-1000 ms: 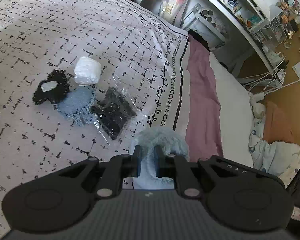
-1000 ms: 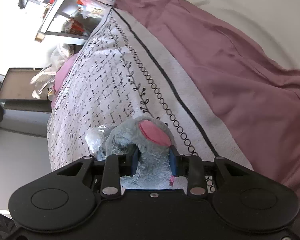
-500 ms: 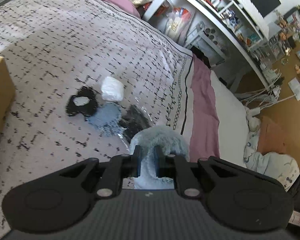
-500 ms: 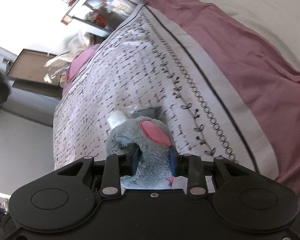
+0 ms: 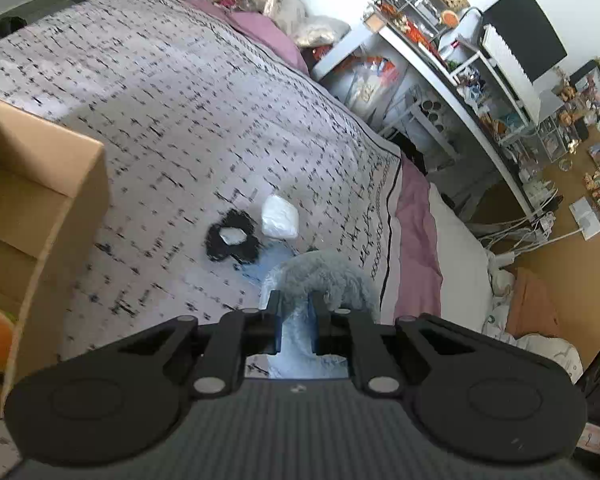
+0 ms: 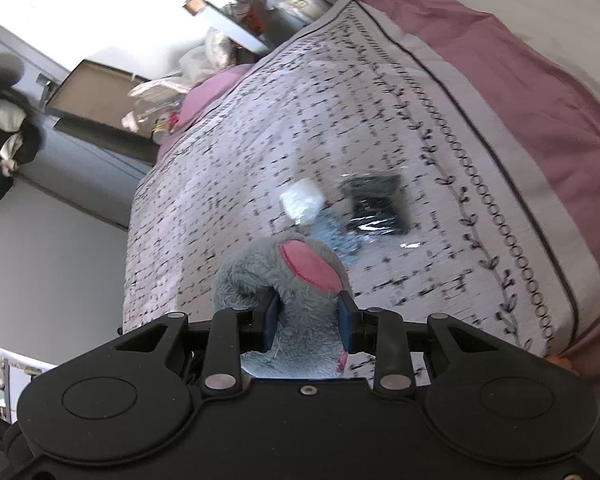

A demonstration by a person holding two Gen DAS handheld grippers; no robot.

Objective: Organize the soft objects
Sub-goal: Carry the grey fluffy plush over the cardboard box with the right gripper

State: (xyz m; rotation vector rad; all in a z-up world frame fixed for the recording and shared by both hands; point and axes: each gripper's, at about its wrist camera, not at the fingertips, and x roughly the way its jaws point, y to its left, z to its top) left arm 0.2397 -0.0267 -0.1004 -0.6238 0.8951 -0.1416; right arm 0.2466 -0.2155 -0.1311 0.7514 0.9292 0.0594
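Gripping one grey plush (image 6: 288,280) above the quilt (image 5: 172,120) with both my grippers, left (image 5: 294,322) pinched narrow, right (image 6: 308,322) clamped, box (image 5: 40,200) rim at left, bare quilt between, small items (image 5: 276,220) beyond.

one plush toy (image 6: 284,276), one box (image 5: 32,200)

Grey plush toy (image 6: 296,292) with a pink ear, held above the bed; black scrunchie (image 5: 232,240), white bundle (image 5: 280,222), blue item and black packet (image 6: 376,204) clustered on the bedspread.
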